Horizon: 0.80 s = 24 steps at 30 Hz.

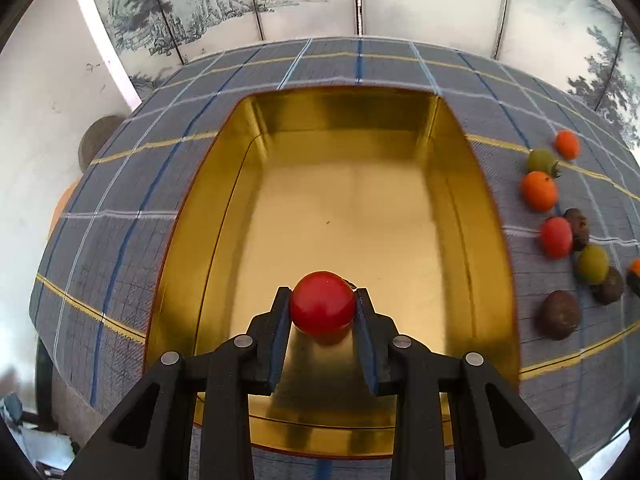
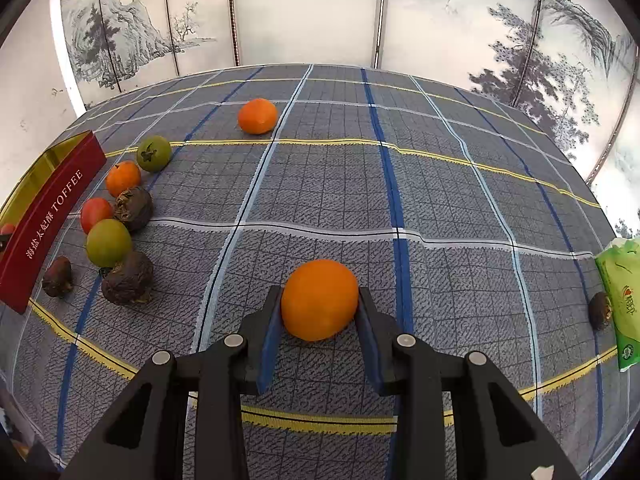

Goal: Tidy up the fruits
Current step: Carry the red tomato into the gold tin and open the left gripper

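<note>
Plaid tablecloth (image 2: 340, 184), grey w/ blue, white & yellow lines, covers the table; ink-landscape screen panels (image 2: 304, 12) stand behind the far edge.

Item 1: left gripper (image 1: 323, 300), clenched on a red tomato (image 1: 322, 303), one pad each side. Held above the near end of the tin's interior; whether it touches the floor, can't tell.

Item 2: tin box (image 1: 224, 184), gold inside, red outside w/ "TOFFEE" lettering on the wall in the right wrist view (image 2: 52, 220). No fruit lying in it.

Item 3: right gripper (image 2: 320, 300), clamped on an orange fruit (image 2: 319, 299), pads touching both flanks, over the cloth at near centre.

Item 4: loose fruit cluster, just right of the tin, well left of the right gripper:
- green tomato w/ stem (image 2: 153, 153), far end
- small orange fruit (image 2: 123, 178), beside it
- red fruit (image 2: 96, 213), touching a dark wrinkled fruit (image 2: 133, 208)
- green fruit (image 2: 108, 242), nearer
- 2 more dark wrinkled fruits (image 2: 128, 278) (image 2: 58, 276), near end

Item 5: lone orange fruit (image 2: 257, 115), far, apart from cluster.

Item 6: green tissue pack (image 2: 620, 300), right edge, w/ a dark fruit (image 2: 600, 310) against its left side.
</note>
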Motion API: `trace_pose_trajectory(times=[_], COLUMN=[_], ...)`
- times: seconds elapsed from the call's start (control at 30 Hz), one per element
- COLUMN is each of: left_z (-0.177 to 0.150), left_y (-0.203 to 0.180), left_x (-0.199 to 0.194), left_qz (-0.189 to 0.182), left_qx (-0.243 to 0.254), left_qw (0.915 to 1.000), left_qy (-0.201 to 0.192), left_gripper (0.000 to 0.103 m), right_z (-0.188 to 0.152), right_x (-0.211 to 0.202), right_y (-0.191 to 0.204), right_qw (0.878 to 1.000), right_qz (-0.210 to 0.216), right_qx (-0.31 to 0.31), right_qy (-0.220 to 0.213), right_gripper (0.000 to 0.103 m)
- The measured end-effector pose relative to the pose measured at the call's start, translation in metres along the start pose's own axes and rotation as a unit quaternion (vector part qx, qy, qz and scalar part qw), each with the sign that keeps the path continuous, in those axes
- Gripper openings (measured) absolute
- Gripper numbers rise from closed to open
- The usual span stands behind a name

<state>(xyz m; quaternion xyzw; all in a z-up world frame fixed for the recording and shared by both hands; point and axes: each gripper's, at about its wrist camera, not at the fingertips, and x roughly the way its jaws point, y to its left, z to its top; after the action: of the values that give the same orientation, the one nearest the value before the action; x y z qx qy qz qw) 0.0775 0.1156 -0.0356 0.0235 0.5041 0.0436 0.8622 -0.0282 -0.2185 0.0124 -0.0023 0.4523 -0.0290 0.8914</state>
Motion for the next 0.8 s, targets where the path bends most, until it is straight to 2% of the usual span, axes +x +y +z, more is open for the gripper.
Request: trace_pose_trajectory(times=[0.8], left_z=[-0.0076], left_y=[0.0054], left_x=[0.0099], left_qz=[0.007], left_qx=[0.003], left_qw=[0.9999], left_qy=[0.014], left_gripper=[0.033], right_z=[0.0035], right_x=[0.0017], right_y=[0.0022], right_qw=[1.000], right_qz=[-0.008], right_qx=[0.005], right_qy=[0.016], right_gripper=[0.033])
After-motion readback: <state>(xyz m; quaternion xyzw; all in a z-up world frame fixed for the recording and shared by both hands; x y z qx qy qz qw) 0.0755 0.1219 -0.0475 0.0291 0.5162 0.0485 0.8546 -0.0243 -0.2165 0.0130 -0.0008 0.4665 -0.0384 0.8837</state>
